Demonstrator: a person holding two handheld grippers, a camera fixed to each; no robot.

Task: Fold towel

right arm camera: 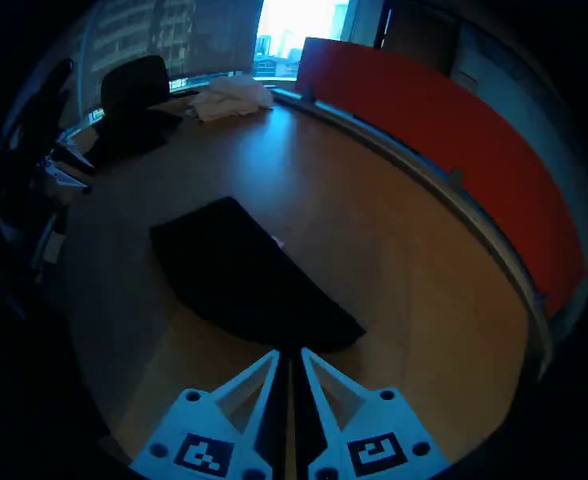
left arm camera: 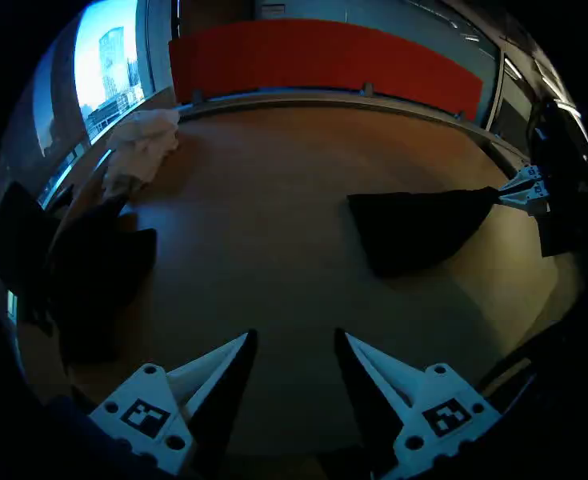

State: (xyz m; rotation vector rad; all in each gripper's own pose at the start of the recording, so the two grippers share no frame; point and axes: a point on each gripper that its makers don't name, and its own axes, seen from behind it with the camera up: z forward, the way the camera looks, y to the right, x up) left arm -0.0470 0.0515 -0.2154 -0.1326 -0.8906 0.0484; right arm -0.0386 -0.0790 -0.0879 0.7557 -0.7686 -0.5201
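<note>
A dark towel [left arm camera: 414,228] lies folded on the wooden table [left arm camera: 278,200]. One corner of it is drawn to a point where my right gripper [left arm camera: 524,192] pinches it at the table's right side. In the right gripper view the same towel [right arm camera: 238,280] spreads just ahead of my right gripper [right arm camera: 290,354]. The right gripper's fingers are closed together on the towel's near edge. My left gripper [left arm camera: 294,340] hovers open over bare table, well short of the towel, with nothing between its fingers. It also appears far off as the left gripper [right arm camera: 70,172].
A pale crumpled towel pile [left arm camera: 142,144] sits at the far left corner, seen also as the pale pile [right arm camera: 230,96]. A dark cloth heap [left arm camera: 94,264] lies on the left. A red divider [left arm camera: 326,60] lines the table's far edge. A dark chair [right arm camera: 134,84] stands by the window.
</note>
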